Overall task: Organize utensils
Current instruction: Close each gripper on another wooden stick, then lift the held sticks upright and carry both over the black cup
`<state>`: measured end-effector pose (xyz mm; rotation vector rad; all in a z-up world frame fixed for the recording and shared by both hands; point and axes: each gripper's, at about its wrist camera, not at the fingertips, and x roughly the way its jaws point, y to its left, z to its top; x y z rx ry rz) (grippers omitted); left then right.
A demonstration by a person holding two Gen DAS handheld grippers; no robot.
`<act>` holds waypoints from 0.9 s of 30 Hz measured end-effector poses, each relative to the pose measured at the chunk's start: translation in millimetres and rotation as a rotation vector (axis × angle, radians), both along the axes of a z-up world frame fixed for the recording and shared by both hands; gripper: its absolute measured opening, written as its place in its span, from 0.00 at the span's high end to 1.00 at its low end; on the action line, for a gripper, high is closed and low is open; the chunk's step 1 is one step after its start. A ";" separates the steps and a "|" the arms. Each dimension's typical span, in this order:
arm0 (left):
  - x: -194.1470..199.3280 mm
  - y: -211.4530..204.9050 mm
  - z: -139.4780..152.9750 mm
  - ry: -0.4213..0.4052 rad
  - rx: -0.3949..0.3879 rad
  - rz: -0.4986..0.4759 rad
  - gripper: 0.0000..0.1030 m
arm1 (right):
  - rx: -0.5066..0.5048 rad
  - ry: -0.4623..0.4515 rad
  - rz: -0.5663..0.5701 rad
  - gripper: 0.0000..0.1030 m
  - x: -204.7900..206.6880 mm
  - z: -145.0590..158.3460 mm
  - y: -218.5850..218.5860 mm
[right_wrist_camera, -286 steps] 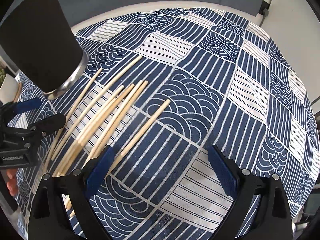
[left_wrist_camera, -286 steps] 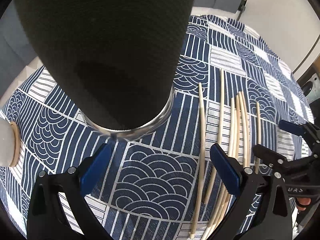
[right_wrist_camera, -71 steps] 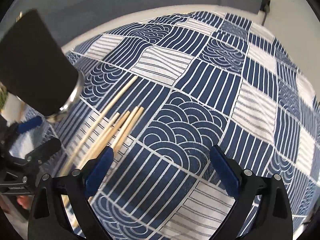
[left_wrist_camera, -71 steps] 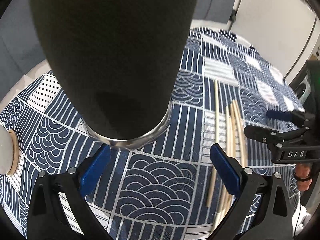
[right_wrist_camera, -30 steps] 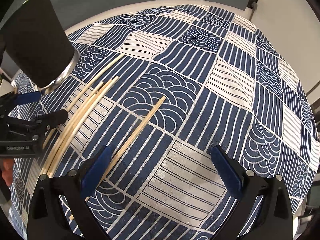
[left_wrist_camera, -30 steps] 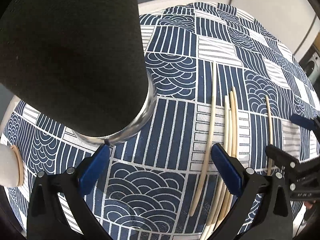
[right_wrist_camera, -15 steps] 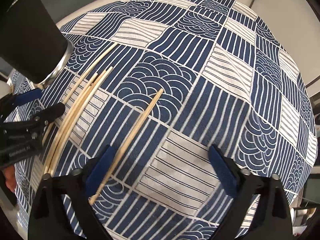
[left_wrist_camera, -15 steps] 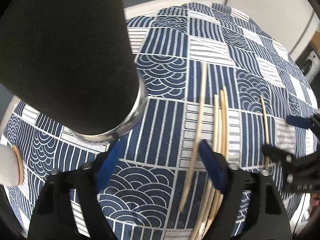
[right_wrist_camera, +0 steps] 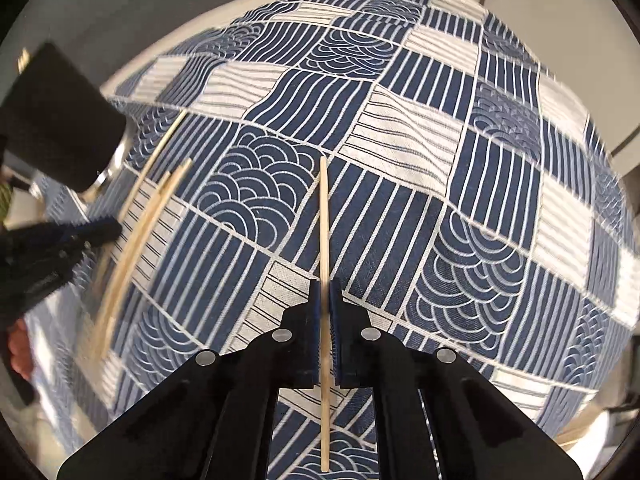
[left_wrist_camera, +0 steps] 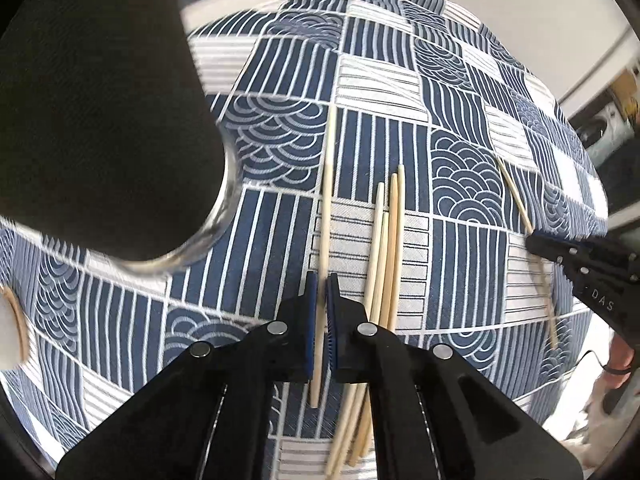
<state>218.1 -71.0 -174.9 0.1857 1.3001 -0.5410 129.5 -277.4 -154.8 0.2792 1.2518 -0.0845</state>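
My left gripper point(left_wrist_camera: 320, 284) is shut on a long pale wooden chopstick point(left_wrist_camera: 326, 200) that runs forward along the blue patterned tablecloth point(left_wrist_camera: 280, 136). Several more chopsticks point(left_wrist_camera: 386, 240) lie bundled just to its right. A tall black cup point(left_wrist_camera: 92, 112) with a shiny base stands to its left. My right gripper point(right_wrist_camera: 326, 288) is shut on a single chopstick point(right_wrist_camera: 323, 216), which points straight ahead. In the right wrist view the black cup point(right_wrist_camera: 56, 120) and the bundle point(right_wrist_camera: 140, 216) are at the left, by the left gripper point(right_wrist_camera: 60, 248).
The right gripper point(left_wrist_camera: 580, 260) shows at the right edge of the left wrist view, on its chopstick point(left_wrist_camera: 516, 196). A white round object with a wooden rim point(left_wrist_camera: 12, 332) sits at the far left. The round table's edge curves behind the cup.
Both grippers have gone from open to shut, each on one chopstick. The left one shifted right from the cup to the leftmost chopstick; the right one lined up with the lone chopstick.
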 end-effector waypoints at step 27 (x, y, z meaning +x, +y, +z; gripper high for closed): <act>-38.1 23.6 115.6 -0.205 -0.018 0.031 0.95 | 0.069 -0.232 0.088 0.95 2.4 108.6 -3.3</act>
